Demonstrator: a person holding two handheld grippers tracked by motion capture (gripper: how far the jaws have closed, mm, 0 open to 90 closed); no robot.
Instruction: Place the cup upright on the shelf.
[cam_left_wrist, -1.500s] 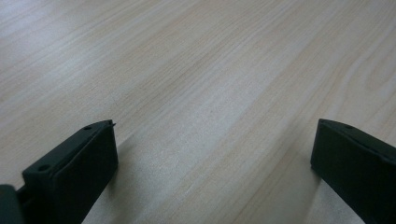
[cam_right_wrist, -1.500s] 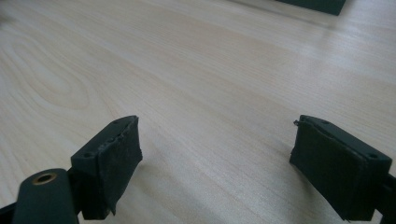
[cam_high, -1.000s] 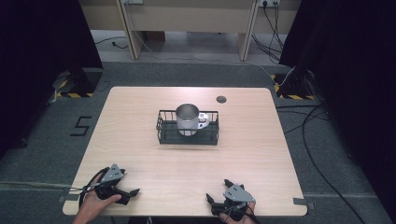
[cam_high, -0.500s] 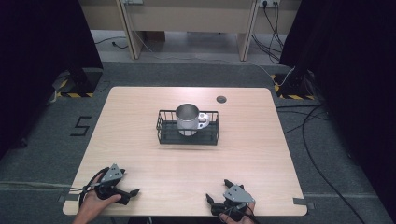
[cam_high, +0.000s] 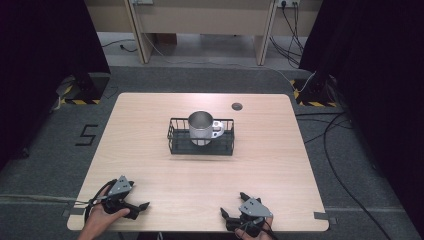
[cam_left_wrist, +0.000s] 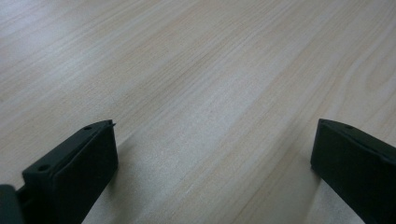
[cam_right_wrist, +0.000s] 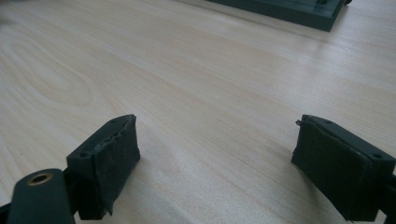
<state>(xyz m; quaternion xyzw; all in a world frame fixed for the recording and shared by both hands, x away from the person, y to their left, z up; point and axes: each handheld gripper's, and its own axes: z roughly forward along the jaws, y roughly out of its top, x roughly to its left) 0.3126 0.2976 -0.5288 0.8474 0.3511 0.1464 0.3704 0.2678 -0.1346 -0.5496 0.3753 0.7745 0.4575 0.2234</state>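
metal mug (cam_high: 201, 127) sits upright in the wire basket (cam_high: 176, 143) mid-table, handle pointing right — left gripper (cam_high: 141, 205) and right gripper (cam_high: 232, 206) rest near the front edge, jaws spread wide, holding nothing.

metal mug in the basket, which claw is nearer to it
Right, narrowly. The right claw sits at the table's near edge, right of the mug; the left claw sits farther off, near-left.

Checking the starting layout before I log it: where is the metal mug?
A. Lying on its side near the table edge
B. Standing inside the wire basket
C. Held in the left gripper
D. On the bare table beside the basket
B: the mug stands upright inside the basket at mid-table, far from both grippers.
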